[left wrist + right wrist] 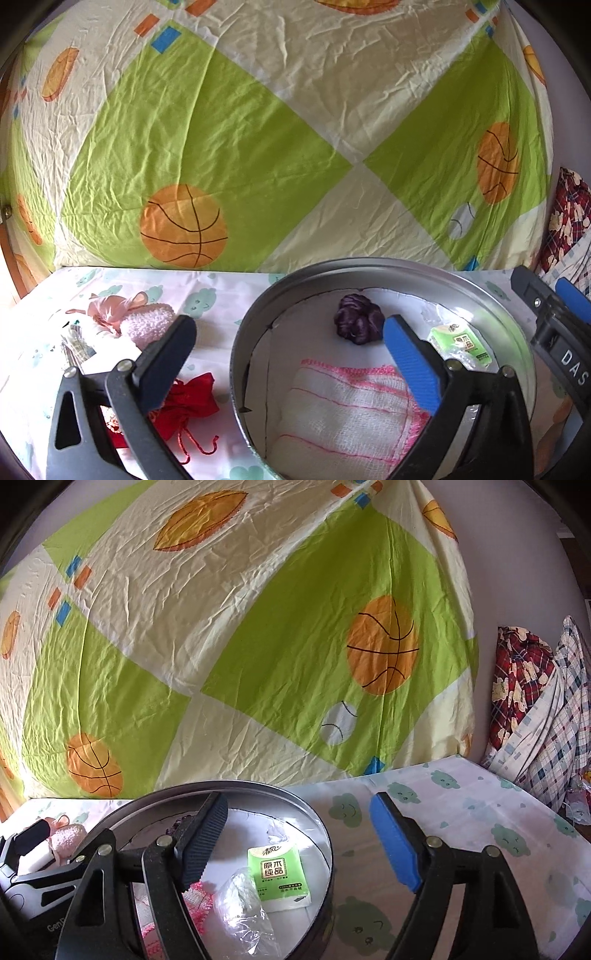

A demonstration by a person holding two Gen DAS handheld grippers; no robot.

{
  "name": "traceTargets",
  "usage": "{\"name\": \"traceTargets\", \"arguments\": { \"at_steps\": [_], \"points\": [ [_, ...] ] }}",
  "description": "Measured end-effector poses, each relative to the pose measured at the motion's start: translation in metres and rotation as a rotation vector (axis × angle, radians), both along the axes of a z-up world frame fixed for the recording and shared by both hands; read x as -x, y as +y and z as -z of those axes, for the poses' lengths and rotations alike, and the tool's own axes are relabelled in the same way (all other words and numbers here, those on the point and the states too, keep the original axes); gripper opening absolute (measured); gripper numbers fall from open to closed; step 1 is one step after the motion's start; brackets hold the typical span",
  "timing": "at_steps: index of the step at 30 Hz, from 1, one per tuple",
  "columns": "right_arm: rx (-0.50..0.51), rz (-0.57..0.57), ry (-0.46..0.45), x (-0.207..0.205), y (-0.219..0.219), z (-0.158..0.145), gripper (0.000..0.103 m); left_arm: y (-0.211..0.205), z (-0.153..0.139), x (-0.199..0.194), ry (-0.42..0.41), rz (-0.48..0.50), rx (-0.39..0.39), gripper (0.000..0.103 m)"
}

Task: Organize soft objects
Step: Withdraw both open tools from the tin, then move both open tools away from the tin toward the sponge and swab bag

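A round metal tin (255, 325) stands on the table. In it lie a white gauze cloth with pink edging (351, 402), a purple scrunchie (357, 319) and a green tissue pack (461, 345). My left gripper (290, 323) is open and holds nothing. It straddles the tin's left wall, with its blue finger over the cloth. Left of the tin lie a red drawstring pouch (188, 402) and a pink fluffy item with a satin bow (147, 321). My right gripper (299, 801) is open and empty above the tin's right rim (325, 834). Below it are the tissue pack (279, 871) and a clear plastic wrap (240, 904).
A sheet printed with basketballs (295, 129) hangs behind the table as a backdrop. The tablecloth with green clouds (461, 830) stretches to the right of the tin. Plaid fabrics (535, 701) are piled at the far right, past the table's edge.
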State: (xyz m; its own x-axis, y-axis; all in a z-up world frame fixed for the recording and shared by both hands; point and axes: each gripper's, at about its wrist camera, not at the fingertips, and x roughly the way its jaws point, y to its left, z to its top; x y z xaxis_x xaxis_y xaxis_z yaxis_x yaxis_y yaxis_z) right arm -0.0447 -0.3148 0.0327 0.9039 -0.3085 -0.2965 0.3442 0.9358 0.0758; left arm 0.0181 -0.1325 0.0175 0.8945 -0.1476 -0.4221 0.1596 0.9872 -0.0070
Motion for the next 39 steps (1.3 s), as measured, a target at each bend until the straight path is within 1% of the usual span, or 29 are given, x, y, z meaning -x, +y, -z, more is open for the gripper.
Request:
{"name": "traceTargets", "arguments": {
  "at_steps": [4, 8, 12, 16, 19, 22, 25, 29, 32, 39],
  "points": [
    [-0.014, 0.001, 0.004, 0.000, -0.001, 0.002, 0.081, 0.005, 0.001, 0.003, -0.024, -0.018, -0.022, 0.103],
    [-0.013, -0.001, -0.018, 0.003, 0.002, 0.001, 0.081, 0.010, 0.002, 0.005, -0.035, -0.028, -0.038, 0.103],
    [-0.008, -0.009, -0.048, 0.007, 0.004, 0.001, 0.081, 0.015, 0.003, 0.006, -0.037, -0.040, -0.035, 0.103],
    [0.011, -0.016, -0.051, 0.008, 0.010, 0.002, 0.081, 0.017, 0.005, 0.006, -0.038, -0.055, -0.046, 0.103],
    [0.024, -0.022, -0.093, 0.014, 0.014, 0.001, 0.082, 0.017, 0.006, 0.009, -0.057, -0.063, -0.066, 0.103],
    [0.040, -0.035, -0.127, 0.019, 0.020, 0.000, 0.082, 0.020, 0.006, 0.011, -0.068, -0.065, -0.064, 0.103],
    [0.055, -0.058, -0.115, 0.019, 0.026, 0.000, 0.082, 0.023, 0.005, 0.012, -0.067, -0.063, -0.061, 0.103],
    [0.051, -0.088, -0.104, 0.018, 0.033, 0.002, 0.082, 0.027, 0.005, 0.014, -0.066, -0.064, -0.051, 0.103],
    [0.061, -0.093, -0.104, 0.019, 0.037, 0.003, 0.082, 0.030, 0.005, 0.015, -0.065, -0.060, -0.053, 0.103],
    [0.044, -0.074, -0.115, 0.024, 0.041, 0.003, 0.082, 0.036, 0.006, 0.019, -0.064, -0.058, -0.068, 0.103]
  ]
}}
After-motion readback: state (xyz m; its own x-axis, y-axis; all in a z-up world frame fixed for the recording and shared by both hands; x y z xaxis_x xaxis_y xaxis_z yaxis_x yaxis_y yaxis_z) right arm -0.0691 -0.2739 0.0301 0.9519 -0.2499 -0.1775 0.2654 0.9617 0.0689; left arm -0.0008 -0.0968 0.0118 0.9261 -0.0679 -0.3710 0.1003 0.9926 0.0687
